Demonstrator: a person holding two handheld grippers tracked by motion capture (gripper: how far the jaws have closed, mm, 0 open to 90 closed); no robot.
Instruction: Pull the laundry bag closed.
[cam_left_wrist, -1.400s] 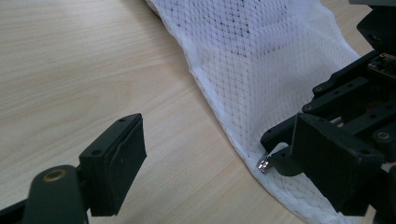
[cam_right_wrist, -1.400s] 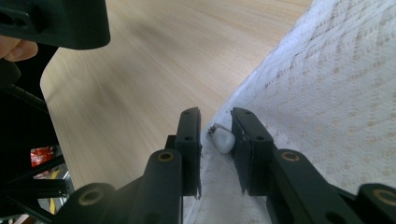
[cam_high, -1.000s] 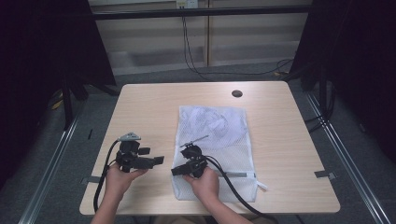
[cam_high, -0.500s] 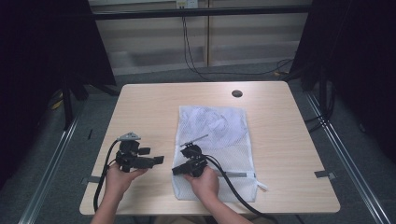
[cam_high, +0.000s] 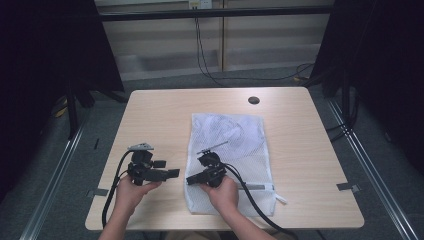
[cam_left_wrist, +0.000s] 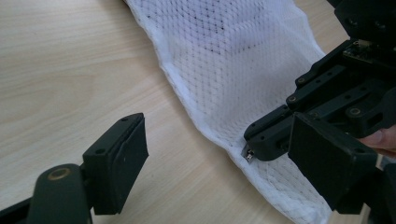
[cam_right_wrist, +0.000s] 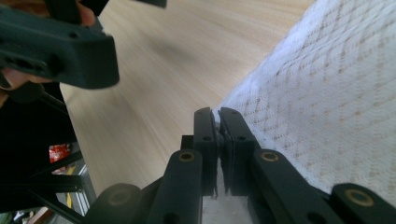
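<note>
A white mesh bag (cam_high: 231, 157) is shown lying flat on the light wooden worktop (cam_high: 150, 115), its long axis running away from the person and its near end close to the worktop's front edge. A short white tab projects from the bag's near right corner. A small dark round inset (cam_high: 253, 100) is seen in the worktop near its far edge, well apart from the bag.

The right tongs (cam_high: 190, 180) are held over the bag's near left part, pointing towards the bag's left edge. In the right gripper view the two black jaws are seen pressed together, with the bag's white hem (cam_right_wrist: 215, 116) pinched between their tips. The same grip is visible in the left gripper view, where the right tongs (cam_left_wrist: 250, 149) meet the bag's edge (cam_left_wrist: 205, 135) and a small metal piece, too small to identify, shows at the tips.

The left tongs (cam_high: 172, 173) are held above bare wood just left of the bag, pointing towards the right tongs. Their jaws are shown spread apart in the left gripper view, with nothing between them; the bag's edge lies beyond the gap. The two tongs are near each other but apart. A black cable trails from each towards the front edge.
</note>
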